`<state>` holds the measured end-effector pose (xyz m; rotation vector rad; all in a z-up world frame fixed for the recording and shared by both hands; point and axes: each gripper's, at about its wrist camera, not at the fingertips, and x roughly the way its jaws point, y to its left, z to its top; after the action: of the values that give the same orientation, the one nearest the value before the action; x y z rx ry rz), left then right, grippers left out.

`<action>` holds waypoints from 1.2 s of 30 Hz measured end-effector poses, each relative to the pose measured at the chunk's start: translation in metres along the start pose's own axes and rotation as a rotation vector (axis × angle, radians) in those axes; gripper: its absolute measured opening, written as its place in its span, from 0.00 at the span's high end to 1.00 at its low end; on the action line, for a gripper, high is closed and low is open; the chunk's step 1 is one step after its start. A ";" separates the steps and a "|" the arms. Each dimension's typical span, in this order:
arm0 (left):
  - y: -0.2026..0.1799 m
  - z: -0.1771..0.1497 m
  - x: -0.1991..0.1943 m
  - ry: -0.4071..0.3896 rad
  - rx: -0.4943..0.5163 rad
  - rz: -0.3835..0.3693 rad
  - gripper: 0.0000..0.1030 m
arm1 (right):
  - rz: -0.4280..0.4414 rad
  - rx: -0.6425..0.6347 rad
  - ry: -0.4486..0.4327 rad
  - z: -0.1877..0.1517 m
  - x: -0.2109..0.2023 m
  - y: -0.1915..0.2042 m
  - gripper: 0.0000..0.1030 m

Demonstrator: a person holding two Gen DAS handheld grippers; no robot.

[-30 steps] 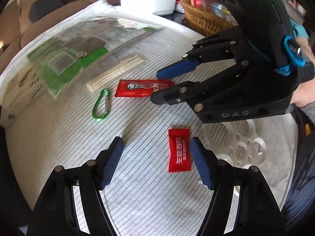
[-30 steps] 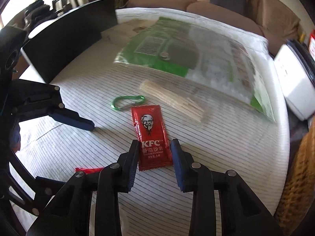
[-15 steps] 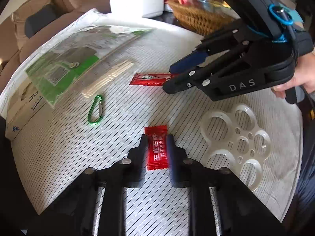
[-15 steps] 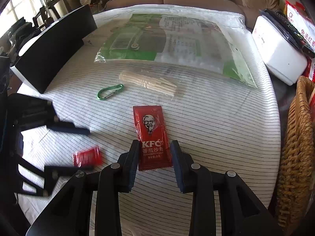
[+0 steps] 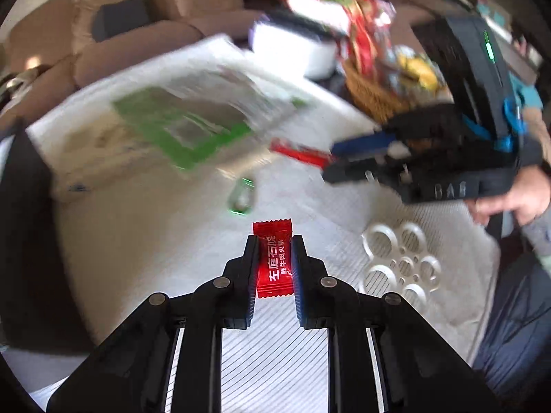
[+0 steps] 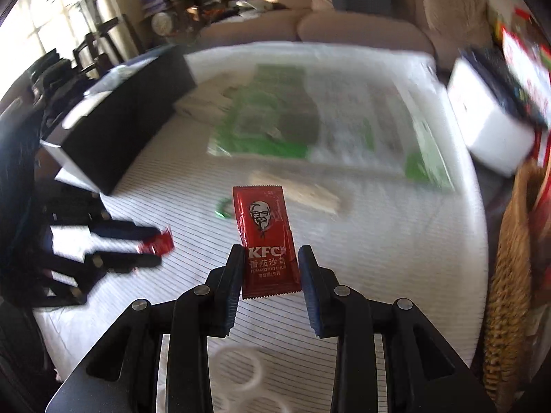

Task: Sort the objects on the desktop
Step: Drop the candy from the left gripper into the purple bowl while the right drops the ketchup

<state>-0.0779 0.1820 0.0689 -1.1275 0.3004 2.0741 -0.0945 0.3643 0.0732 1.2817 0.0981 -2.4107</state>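
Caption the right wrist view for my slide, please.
Right gripper holds a KFC ketchup sachet above the striped tabletop.

On the table (image 6: 396,258), the carabiner (image 5: 242,197) lies beyond the candy (image 5: 274,258) held between the left gripper (image 5: 274,268) fingers. The ring holder (image 5: 401,261) lies to its right. The ketchup packet (image 6: 265,241) sits between the right gripper (image 6: 269,275) fingers, stick bundle (image 6: 303,194) beyond it, plastic bag (image 6: 310,124) farther back, basket (image 6: 513,258) at right.

Bright daylight from the window (image 6: 51,31) – backgrounds smear with motion blur, fisheye edges bend and darken
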 end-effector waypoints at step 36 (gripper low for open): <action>0.352 -0.118 -0.156 0.050 -0.569 0.358 0.78 | 0.169 -0.265 0.201 0.227 0.199 0.362 0.59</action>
<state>-0.2002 -0.2020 0.0764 -1.5467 -0.0859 2.5399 -0.2316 -0.0868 0.0885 1.3447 0.3399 -2.0439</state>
